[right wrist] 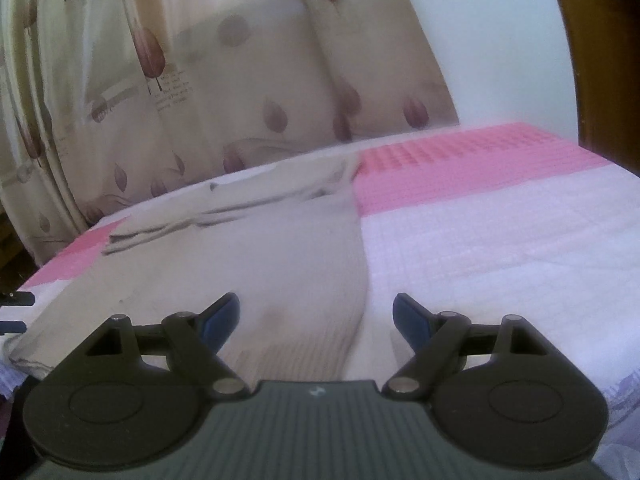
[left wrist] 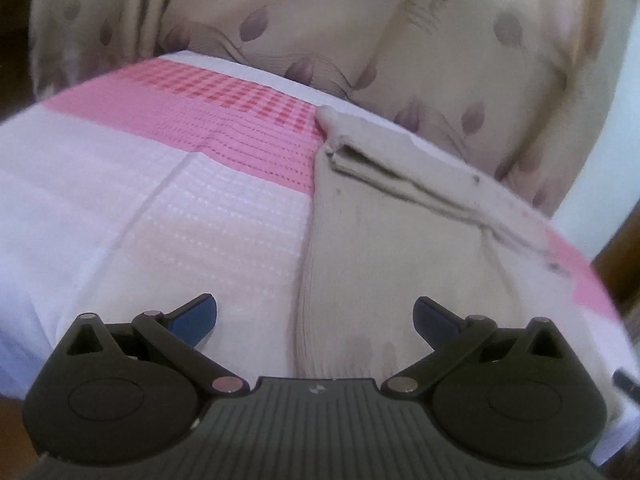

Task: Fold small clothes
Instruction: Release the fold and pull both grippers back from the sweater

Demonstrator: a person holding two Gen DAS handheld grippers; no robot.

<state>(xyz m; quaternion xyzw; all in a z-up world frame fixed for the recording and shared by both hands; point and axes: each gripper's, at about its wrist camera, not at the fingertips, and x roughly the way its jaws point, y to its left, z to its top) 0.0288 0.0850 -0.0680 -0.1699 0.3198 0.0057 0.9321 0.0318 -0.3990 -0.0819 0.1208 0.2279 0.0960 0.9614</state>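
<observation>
A beige knitted garment lies flat on the pink-and-white bedcover, with a folded band across its far end. My left gripper is open over the garment's near left edge, nothing between its blue pads. In the right wrist view the same garment spreads left of centre. My right gripper stands open above its near ribbed hem, at the garment's right edge, holding nothing.
A beige curtain with purple leaf prints hangs behind the bed. A white wall and a brown wooden frame stand at the right. Black parts of the other gripper show at the left edge.
</observation>
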